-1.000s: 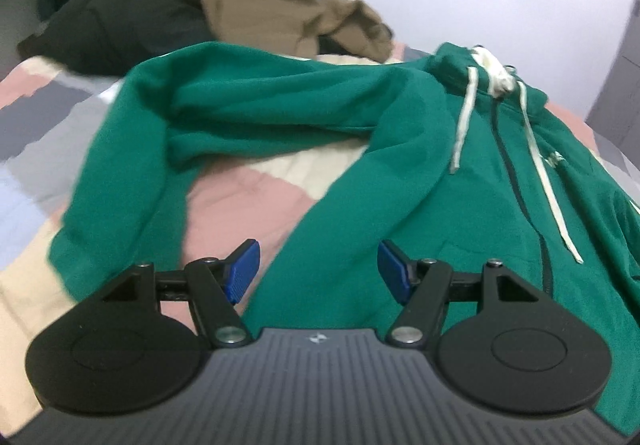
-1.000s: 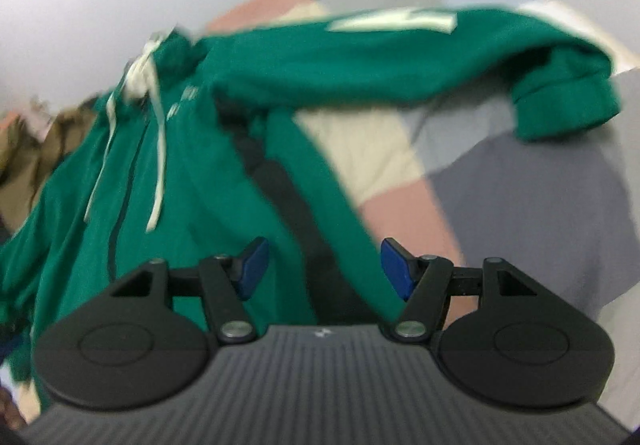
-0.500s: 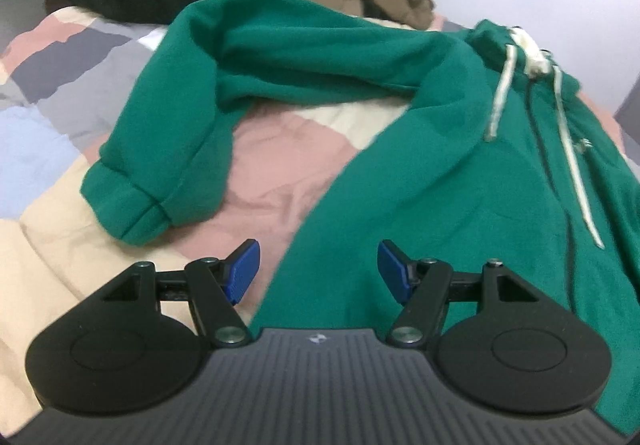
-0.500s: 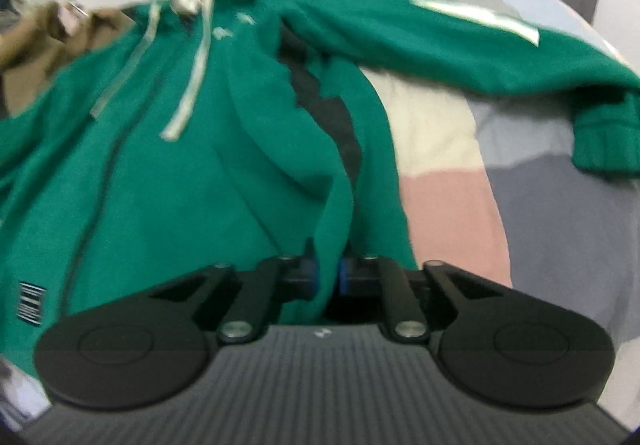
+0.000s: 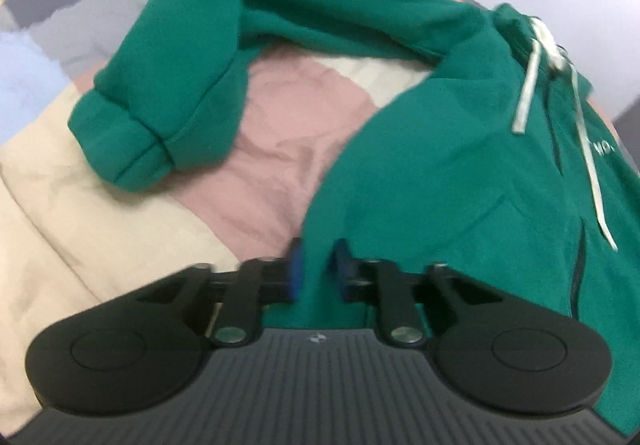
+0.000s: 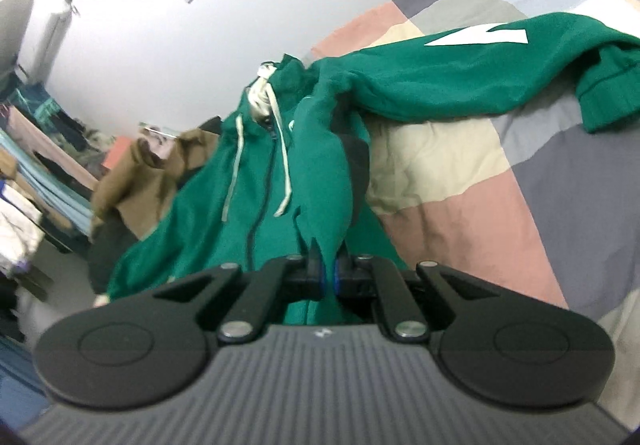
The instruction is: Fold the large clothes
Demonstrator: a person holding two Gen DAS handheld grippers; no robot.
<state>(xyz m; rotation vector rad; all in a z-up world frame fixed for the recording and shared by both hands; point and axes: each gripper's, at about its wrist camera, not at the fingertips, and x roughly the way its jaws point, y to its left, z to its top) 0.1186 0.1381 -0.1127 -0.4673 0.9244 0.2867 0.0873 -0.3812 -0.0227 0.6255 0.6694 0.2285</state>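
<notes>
A large green zip hoodie (image 5: 452,165) with white drawstrings lies face up on a patchwork bed. My left gripper (image 5: 318,269) is shut on the hoodie's lower left hem edge. Its left sleeve (image 5: 168,85) lies bent on the cover, cuff toward me. In the right wrist view my right gripper (image 6: 328,273) is shut on the hoodie's (image 6: 256,181) lower right hem edge and lifts it, so the fabric hangs in a ridge. The right sleeve (image 6: 480,73) with a white mark stretches to the right.
The patchwork bed cover (image 5: 100,213) in pink, beige and grey runs under everything, also in the right wrist view (image 6: 500,185). A brown garment (image 6: 140,173) is piled behind the hoodie's hood. Hanging clothes (image 6: 28,181) stand at the far left. A white wall is behind.
Both grippers closed: the right one first, half a second ago, the left one just now. The right gripper has since lifted and tilted with the hem in it.
</notes>
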